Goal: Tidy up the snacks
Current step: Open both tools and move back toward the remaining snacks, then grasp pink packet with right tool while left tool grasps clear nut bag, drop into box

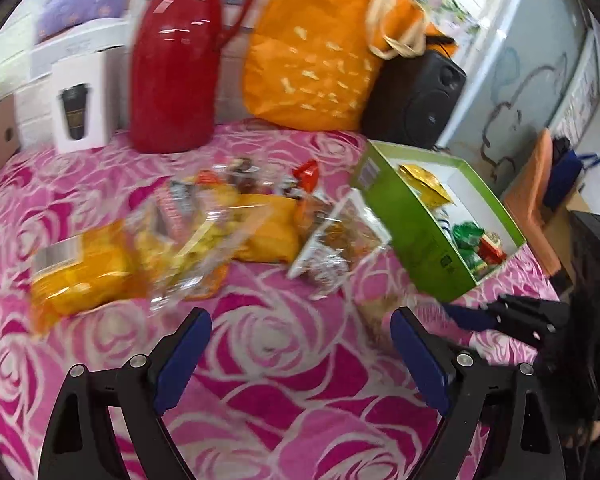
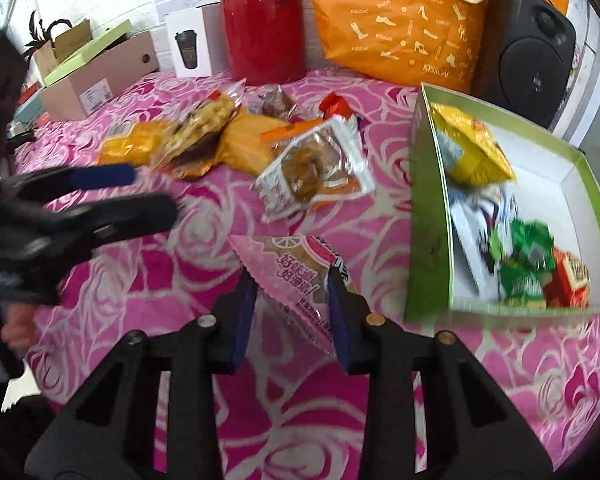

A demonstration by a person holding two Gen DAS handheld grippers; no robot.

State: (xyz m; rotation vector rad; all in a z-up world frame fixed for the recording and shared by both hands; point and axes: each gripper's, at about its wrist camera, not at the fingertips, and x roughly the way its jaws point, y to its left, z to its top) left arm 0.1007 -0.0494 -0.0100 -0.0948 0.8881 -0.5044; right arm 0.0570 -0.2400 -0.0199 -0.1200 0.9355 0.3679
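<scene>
The right claw [image 2: 292, 312] pinches a pink snack packet [image 2: 296, 276] between its blue pads, held just above the rose-patterned counter [image 2: 204, 264] — beside the green box [image 2: 428, 240], which already holds a yellow bag [image 2: 472, 152] and green wrappers [image 2: 528, 256]. The left claw [image 1: 300, 356] is spread wide with nothing between its pads, near the loose pile of snacks [image 1: 204, 240] — blurred — at mid-counter.

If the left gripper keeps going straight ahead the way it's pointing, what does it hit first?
The left gripper is open and empty over bare pink rose cloth. Straight ahead, it would probably first meet the yellow snack packet in the loose pile, though depth is hard to judge.
</scene>
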